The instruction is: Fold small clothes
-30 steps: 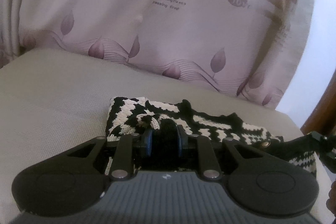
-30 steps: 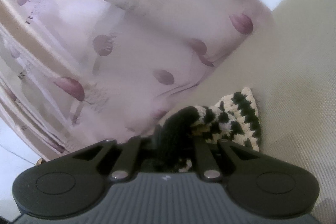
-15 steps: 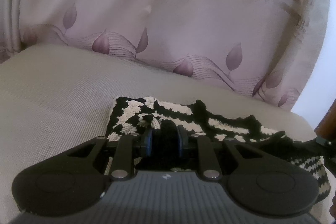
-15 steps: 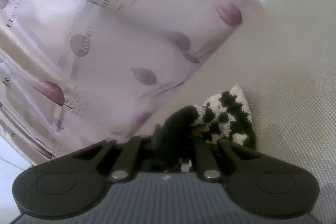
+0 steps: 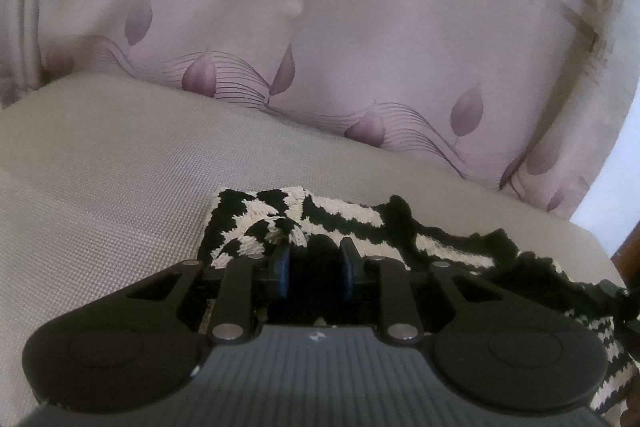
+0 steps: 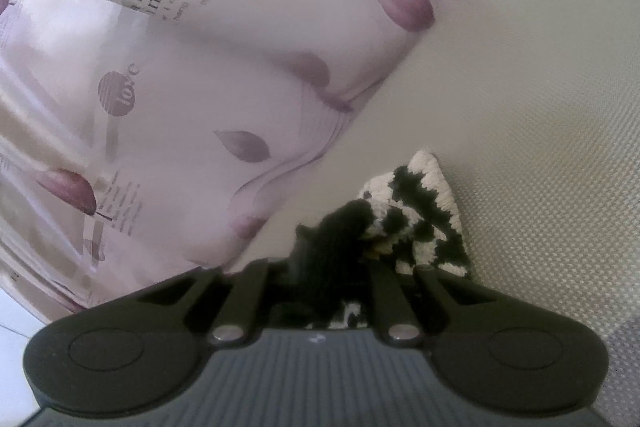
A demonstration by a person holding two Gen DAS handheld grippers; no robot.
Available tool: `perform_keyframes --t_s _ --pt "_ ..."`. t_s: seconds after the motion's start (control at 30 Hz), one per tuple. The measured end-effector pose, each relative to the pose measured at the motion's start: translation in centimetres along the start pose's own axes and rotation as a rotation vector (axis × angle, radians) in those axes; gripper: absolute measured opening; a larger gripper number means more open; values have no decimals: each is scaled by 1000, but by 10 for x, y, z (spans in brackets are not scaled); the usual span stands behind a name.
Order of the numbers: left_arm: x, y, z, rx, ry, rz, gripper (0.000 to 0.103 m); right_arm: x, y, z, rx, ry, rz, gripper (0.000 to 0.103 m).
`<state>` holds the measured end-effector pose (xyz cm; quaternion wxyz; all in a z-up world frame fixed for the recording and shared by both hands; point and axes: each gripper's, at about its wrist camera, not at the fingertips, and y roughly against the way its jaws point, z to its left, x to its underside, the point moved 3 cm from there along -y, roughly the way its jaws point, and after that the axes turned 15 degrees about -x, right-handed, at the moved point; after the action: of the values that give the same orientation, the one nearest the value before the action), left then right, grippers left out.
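Note:
A small black-and-white knitted garment [image 5: 340,215] lies on a beige cushioned surface [image 5: 100,187], stretched between both grippers. My left gripper [image 5: 314,259] is shut on the garment's black edge at its left end. My right gripper [image 6: 334,259] is shut on the black edge at the other end; the knit [image 6: 416,215] bunches just beyond its fingers. The tip of the right gripper shows at the right edge of the left wrist view [image 5: 624,295].
A pale pink curtain [image 5: 320,27] with leaf prints and lettering hangs right behind the surface; it also fills the left of the right wrist view [image 6: 180,87]. The beige surface [image 6: 540,147] extends to the right there. A dark wooden edge [image 5: 630,247] shows far right.
Both grippers have moved forward toward the curtain, carrying the garment edge with them. The garment now lies lower and flatter on the surface. Both stay shut.

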<state>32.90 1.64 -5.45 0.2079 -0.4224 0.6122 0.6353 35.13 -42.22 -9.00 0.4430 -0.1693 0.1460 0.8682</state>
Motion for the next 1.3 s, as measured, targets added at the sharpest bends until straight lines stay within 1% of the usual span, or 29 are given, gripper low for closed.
perform_keyframes --t_s 0.2,0.27,0.3,0.37,0.4,0.47,0.53,0.63,0.73,0.83,0.87,0.93,1.03,1.1,1.2,1.3 --pt "-2 -3 -3 -12 3 -16 36 0 -4 -6 -3 -14 -5 13" --pt "-4 -4 -3 -20 9 -21 46 0 -4 -8 -17 -23 -8 14" --pt "-4 -4 -2 -18 14 -24 48 0 -3 -8 -27 -27 -13 14" --pt "-6 -4 -3 -20 13 -32 57 -1 -2 -8 -34 -20 -16 14" --pt "-7 -4 -3 -25 7 -39 59 -1 -1 -7 -42 -16 -18 16" --pt "-8 -3 -3 -38 4 -58 74 -2 1 -6 -73 -22 -33 19" --pt "-11 0 -1 -60 16 -84 82 -5 6 -4 -103 -28 -63 22" --pt "-16 3 4 -78 29 -111 87 -10 16 0 -132 -18 -109 23" --pt "-19 6 11 -114 13 -127 93 -10 25 8 -152 0 -97 23" --pt "-21 9 20 -142 -16 -140 94 2 35 19 -161 62 -47 23" --pt "-21 9 25 -154 -23 -141 95 9 38 23 -150 100 -17 23" --pt "-21 8 37 -172 -18 -126 96 26 44 33 -94 207 45 23" --pt "-20 10 59 -177 26 -91 96 55 50 46 -6 368 114 23" --pt "-17 11 70 -163 35 -67 96 71 54 50 50 442 130 23" --pt "-7 15 77 -107 -1 -29 92 83 57 46 84 463 128 23" --pt "3 20 77 -46 -62 1 82 88 58 40 101 450 124 23"
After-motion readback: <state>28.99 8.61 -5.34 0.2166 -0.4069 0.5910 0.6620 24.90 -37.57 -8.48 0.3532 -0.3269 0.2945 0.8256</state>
